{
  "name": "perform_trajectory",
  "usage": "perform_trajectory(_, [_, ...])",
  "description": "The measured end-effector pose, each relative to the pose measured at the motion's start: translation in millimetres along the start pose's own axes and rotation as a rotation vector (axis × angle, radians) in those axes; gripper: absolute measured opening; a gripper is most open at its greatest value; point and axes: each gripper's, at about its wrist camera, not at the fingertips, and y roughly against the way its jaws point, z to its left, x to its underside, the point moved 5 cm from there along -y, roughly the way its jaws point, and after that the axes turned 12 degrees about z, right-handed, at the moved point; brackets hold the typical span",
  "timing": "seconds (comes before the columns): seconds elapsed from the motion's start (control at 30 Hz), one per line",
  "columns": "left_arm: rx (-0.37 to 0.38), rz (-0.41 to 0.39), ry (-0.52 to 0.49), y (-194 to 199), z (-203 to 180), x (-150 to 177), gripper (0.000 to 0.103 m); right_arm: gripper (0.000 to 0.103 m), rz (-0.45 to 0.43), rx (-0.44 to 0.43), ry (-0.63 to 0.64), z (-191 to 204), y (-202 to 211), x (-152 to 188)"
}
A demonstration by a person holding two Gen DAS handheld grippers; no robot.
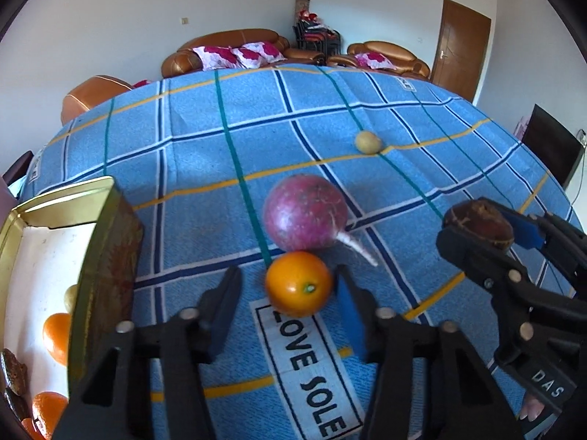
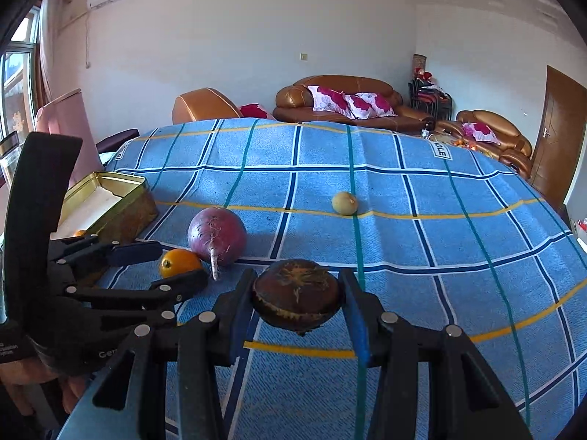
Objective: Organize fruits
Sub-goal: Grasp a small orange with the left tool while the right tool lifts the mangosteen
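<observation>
Orange (image 1: 299,283) between spread left tool (image 1: 286,286) (radish (image 1: 305,217) behind, perhaps touching).

L gripper (image 1: 290,286) low over the table, jaws spread wide, nothing clamped, small orange fruit (image 1: 299,283) sits between the fingers. R gripper (image 2: 297,299) just to its right, raised a bit, jaws closed on a dark brown round fruit (image 2: 298,300), both pads touching it.

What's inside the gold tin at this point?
The left wrist view shows the tin holding oranges, a pale fruit and dark brown pieces on its white floor. Its near wall hides the rest.
</observation>
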Motion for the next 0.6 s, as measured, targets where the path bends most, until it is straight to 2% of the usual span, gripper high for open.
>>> perform_trajectory(0.17, [0.024,-0.017,0.001,3.7,0.1,0.2,0.037,0.048,-0.02,-0.011,0.008,1.6,4.2,0.5])
perform_trajectory(0.6, [-0.022,-0.139,-0.039,28.9,-6.7,3.3,0.037,0.048,-0.073,-0.056,0.045,9.2,14.9,0.8])
